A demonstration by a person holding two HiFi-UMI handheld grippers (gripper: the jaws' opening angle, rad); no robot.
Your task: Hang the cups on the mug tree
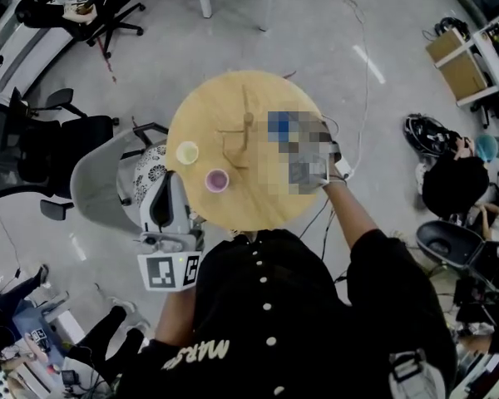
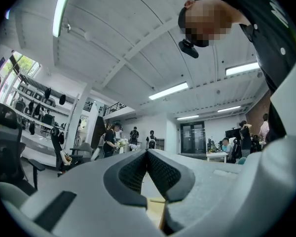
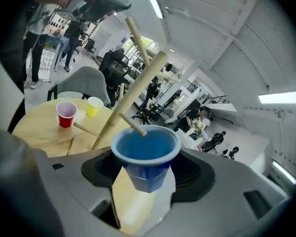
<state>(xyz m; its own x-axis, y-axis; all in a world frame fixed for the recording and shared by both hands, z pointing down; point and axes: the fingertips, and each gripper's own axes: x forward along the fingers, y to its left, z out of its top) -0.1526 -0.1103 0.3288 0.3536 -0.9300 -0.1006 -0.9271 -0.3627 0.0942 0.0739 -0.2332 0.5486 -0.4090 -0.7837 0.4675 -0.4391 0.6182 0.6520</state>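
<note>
Closest to the person, the left gripper (image 2: 147, 154) hangs at the near left edge of the round wooden worktop (image 1: 262, 204), its marker cube (image 1: 168, 271) just off the rim. In the left gripper view its jaws meet at the tips, closed together with nothing between them.

A little further in, on the left part of the worktop, the red cup (image 1: 217, 180) stands upright with its mouth up. The yellow cup (image 1: 187, 152) stands just beyond it and slightly more to the left, also upright. The two are near each other but apart, and neither hangs on anything.

The wooden mug tree (image 1: 241, 140) stands at about the middle of the worktop, to the right of both cups.

On the right side of the tree is the right gripper (image 3: 148, 171), largely covered by a mosaic patch in the head view. In the right gripper view its jaws stand wide and close on the blue cup (image 3: 145, 152), one dark pad on each side of the cup's lower body. The cup is held off the worktop, close against the tree, with its open mouth facing the camera. The tip of one peg (image 3: 132, 124) shows over the cup's rim; whether it touches the rim I cannot tell.

Past the worktop, a grey chair (image 1: 100, 181) stands just beside its left edge, and black office chairs (image 1: 25, 152) stand further left on the pale floor (image 1: 316, 32).
</note>
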